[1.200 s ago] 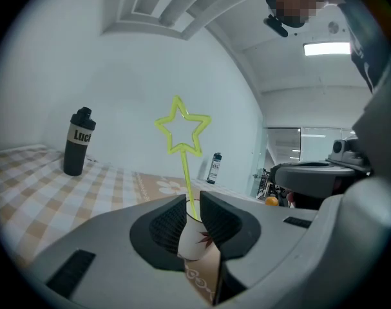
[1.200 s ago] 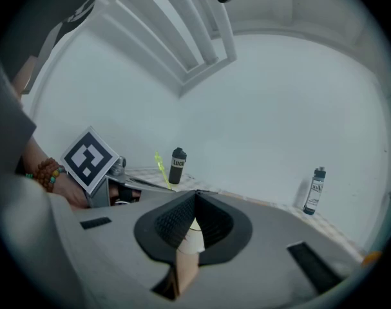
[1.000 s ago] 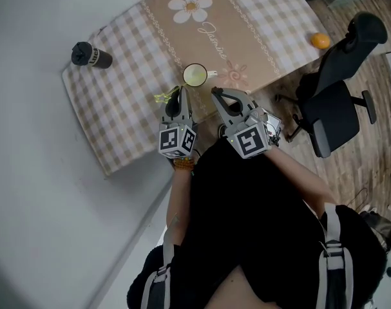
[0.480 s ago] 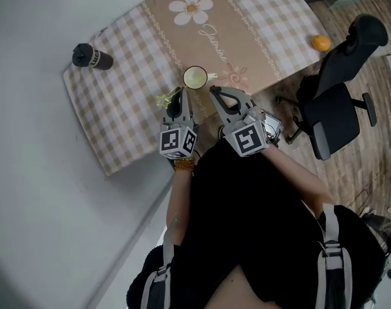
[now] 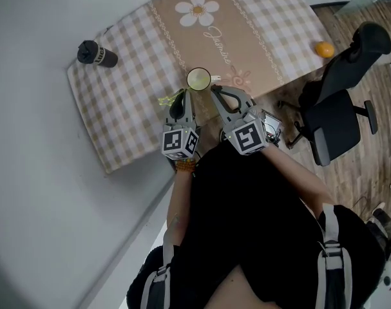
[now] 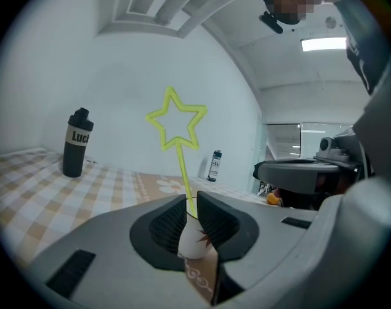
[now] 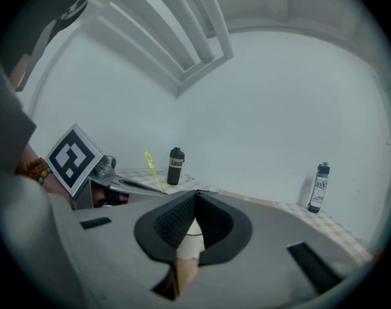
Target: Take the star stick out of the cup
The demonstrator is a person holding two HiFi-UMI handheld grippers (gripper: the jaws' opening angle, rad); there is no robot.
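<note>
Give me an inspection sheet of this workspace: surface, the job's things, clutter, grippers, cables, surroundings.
Surface: table under a checked cloth with a flower print.
Job's things: cup upright near the table's near edge; star stick raised, star on top; cannot tell whether its lower end is in the cup.
Clutter: black bottle at the far left corner; small labelled bottle further back; orange past the cloth's right edge.
Grippers: left gripper shut on the star stick; right gripper shut, tips beside the cup, contact unclear.
Cables: nothing seen.
Surroundings: office chair on a wooden floor.
</note>
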